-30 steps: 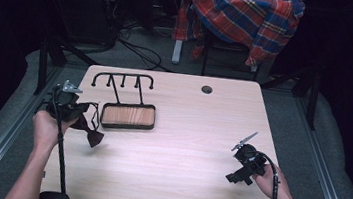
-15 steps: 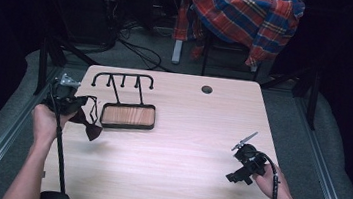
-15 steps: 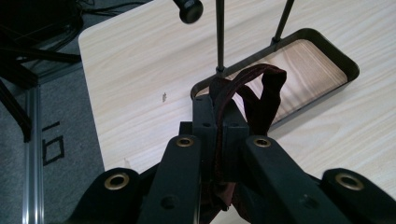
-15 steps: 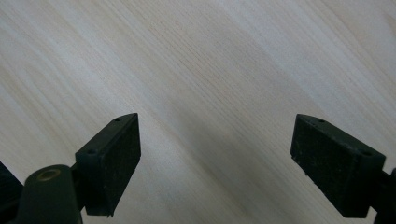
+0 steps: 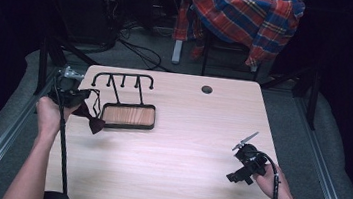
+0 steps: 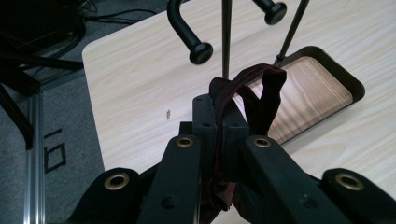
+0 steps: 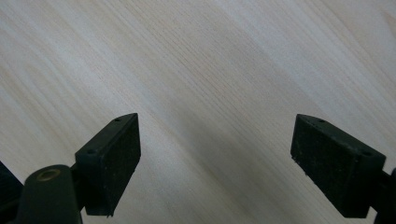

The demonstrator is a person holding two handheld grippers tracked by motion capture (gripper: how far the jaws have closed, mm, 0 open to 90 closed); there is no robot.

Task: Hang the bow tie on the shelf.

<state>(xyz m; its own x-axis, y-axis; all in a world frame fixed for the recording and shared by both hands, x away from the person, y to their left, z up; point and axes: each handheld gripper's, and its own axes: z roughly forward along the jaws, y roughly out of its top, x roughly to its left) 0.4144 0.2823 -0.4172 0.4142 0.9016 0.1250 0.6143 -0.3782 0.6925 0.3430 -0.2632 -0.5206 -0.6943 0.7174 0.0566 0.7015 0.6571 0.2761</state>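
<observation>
Dark red fabric, a bow tie (image 6: pixel 250 95) with its strap, is pinched between the closed jaws of the left claw (image 6: pixel 218 122), which is held above the bench's (image 5: pixel 179 145) left edge, just beside the black hook stand (image 5: pixel 125 80) and its wood-lined tray (image 5: pixel 128 115) near the far left corner. The tie's bow is seen hanging below that claw, between the hand and the tray. The right claw (image 7: pixel 217 163) is held with its jaws spread wide over bare wood near the bench's near right corner.
</observation>
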